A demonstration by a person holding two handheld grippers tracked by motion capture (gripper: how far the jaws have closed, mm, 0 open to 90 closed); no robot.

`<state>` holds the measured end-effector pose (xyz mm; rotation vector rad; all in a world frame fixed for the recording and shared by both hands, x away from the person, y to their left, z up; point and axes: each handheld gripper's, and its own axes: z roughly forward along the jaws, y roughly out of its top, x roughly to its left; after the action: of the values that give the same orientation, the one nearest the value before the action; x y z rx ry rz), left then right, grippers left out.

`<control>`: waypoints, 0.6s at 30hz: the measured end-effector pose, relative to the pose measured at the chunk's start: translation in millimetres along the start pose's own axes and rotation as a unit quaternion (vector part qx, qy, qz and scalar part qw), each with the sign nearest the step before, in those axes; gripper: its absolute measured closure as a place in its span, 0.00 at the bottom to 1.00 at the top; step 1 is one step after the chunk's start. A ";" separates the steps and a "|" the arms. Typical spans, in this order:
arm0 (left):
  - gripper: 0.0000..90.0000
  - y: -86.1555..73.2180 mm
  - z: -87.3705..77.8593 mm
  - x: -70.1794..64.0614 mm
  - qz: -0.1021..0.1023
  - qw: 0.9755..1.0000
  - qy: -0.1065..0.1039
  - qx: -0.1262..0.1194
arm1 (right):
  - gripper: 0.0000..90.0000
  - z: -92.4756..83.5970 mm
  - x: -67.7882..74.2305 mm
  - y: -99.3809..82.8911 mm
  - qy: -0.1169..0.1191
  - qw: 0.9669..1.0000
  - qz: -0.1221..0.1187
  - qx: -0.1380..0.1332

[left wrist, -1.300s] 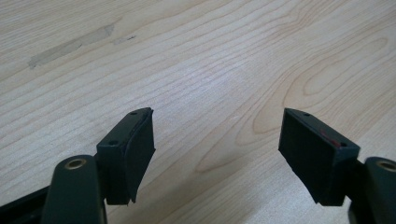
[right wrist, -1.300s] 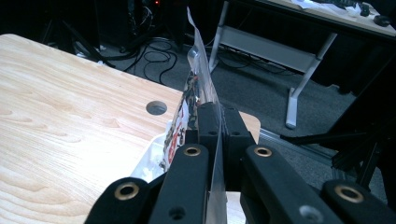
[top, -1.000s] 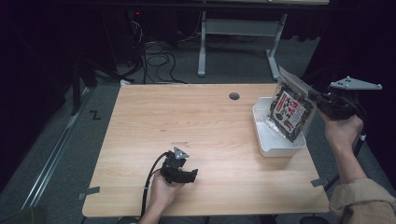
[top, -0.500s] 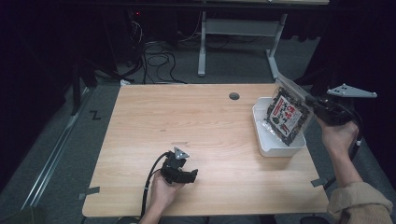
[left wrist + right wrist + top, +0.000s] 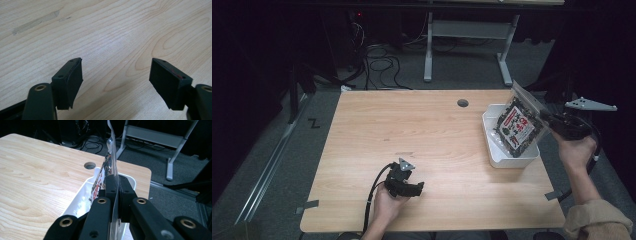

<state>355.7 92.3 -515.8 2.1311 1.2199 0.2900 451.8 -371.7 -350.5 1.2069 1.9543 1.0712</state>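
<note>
The light wooden table (image 5: 432, 145) carries little: a round cable hole (image 5: 462, 103) at its far edge and a white rectangular plastic bin (image 5: 512, 159) near its right edge, with black cables on the grey floor (image 5: 377, 57) beyond. The right gripper (image 5: 546, 118) is clamped on the edge of a clear plastic bag of dark snacks with a red-and-white label (image 5: 517, 126), which hangs tilted over the bin, its lower end inside it; its long axis runs from far-right and high to near-left and low. The bin's walls surround the bag's lower end. The left gripper (image 5: 412, 189) rests on the near table, jaws apart over bare wood.
</note>
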 end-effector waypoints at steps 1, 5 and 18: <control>0.30 0.0 0.1 -0.1 0.000 1.000 0.000 0.000 | 0.98 -0.2 -3.0 -1.2 0.002 1.000 0.004 0.000; 0.30 -0.1 0.6 -0.5 -0.001 1.000 0.000 0.001 | 0.97 0.7 -7.3 -3.5 0.005 1.000 0.012 0.007; 0.30 -0.3 1.3 -0.7 0.001 1.000 0.000 0.004 | 0.93 6.1 -21.6 -14.0 0.011 0.999 0.047 0.017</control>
<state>355.7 91.2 -516.9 2.1389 1.2206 0.2874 459.6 -393.1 -364.1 1.3226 1.9563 1.1065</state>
